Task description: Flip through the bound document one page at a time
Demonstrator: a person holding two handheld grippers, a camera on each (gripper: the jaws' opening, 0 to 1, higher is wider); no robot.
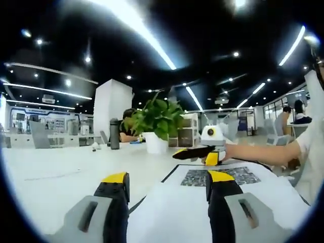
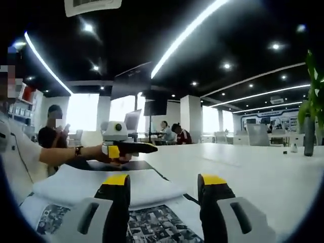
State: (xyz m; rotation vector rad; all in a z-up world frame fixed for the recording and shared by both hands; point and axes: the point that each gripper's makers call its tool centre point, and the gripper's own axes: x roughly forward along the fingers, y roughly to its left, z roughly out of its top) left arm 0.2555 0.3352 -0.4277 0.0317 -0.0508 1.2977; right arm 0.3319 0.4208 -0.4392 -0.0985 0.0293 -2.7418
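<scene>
The bound document [image 1: 177, 207] lies open on the white table [image 1: 61, 172], a white page in front of me and a grey printed picture [image 1: 223, 176] beyond it. My left gripper [image 1: 167, 178] is open just above the near page, its yellow-tipped jaws wide apart with nothing gripped. Across the document, a hand holds my right gripper [image 1: 200, 152] low over the far edge. In the right gripper view the document [image 2: 96, 185] shows as a thick stack of white pages with a printed picture [image 2: 152, 223] nearest. My right gripper [image 2: 165, 181] is open over it, facing the left gripper [image 2: 126, 147].
A potted green plant [image 1: 158, 121] and a dark bottle [image 1: 114, 133] stand at the table's far side. A person's arm [image 1: 263, 152] reaches in from the right. People sit at desks further back. The table [image 2: 253, 167] stretches bare to the right in the right gripper view.
</scene>
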